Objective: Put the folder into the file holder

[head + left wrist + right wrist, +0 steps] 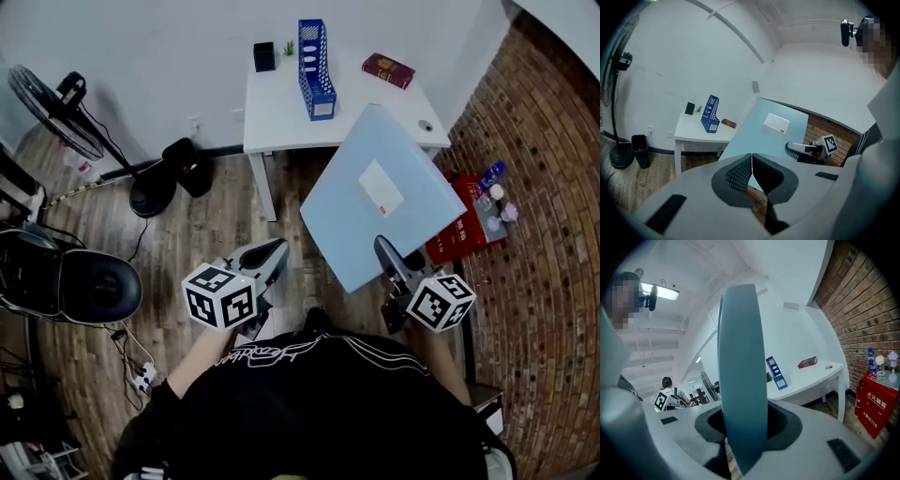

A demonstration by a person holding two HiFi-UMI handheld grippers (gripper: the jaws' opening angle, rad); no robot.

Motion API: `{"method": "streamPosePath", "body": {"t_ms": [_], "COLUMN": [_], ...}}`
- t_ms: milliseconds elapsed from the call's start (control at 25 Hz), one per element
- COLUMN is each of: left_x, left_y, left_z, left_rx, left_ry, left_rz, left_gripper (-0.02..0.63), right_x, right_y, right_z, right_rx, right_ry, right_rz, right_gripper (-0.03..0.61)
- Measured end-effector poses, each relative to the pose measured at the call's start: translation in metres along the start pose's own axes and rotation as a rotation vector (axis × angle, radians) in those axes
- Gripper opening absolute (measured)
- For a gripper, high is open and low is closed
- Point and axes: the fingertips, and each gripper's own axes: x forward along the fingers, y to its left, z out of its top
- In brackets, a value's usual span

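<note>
Pale blue and thin, the folder [349,220] is clamped by its near edge between the jaws of the right gripper [384,251], which are closed on it. From there it rises up and away from the gripper at a tilt, a white label on its upper face. In the right gripper view it stands edge-on, straight between the pads. The left gripper [270,255] hangs near, off to the right gripper's left, its jaws pressed together with nothing between them and, as far as I can tell, clear of the folder. The file holder [316,67], blue, upright and perforated, stands on a white table [281,117] well ahead of both grippers, beyond the folder's far edge. A red book [388,70] lies further along that table on the right gripper's side of the holder. Both grippers are over the wooden floor [187,216], well short of the table. By my reading the pick-up is done and the folder is in the air on its way, while the placing is not yet begun. What is left is to close the gap to the table, turn the folder upright, line its lower edge with the holder's open top, slide it down and let go.
</note>
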Motion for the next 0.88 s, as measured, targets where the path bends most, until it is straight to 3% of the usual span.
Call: {"method": "streamPosePath", "body": {"t_ms": [400, 880], "left_x": [0.088, 0.145], "left_y": [0.046, 0.072], "left_z": [0.057, 0.101], "left_rx": [-0.025, 0.003], "left_ry": [0.006, -0.012], "left_rz": [0.038, 0.068], "left_gripper": [0.032, 0.032], "right_x": [0.084, 0.134], "right_y": [-0.067, -0.111], "right_z": [0.052, 0.093], "right_rx": [-0.013, -0.040], "right_ry": [0.036, 0.014], "right_rz": [0.029, 0.058], "right_gripper": [0.160, 0.160]}}
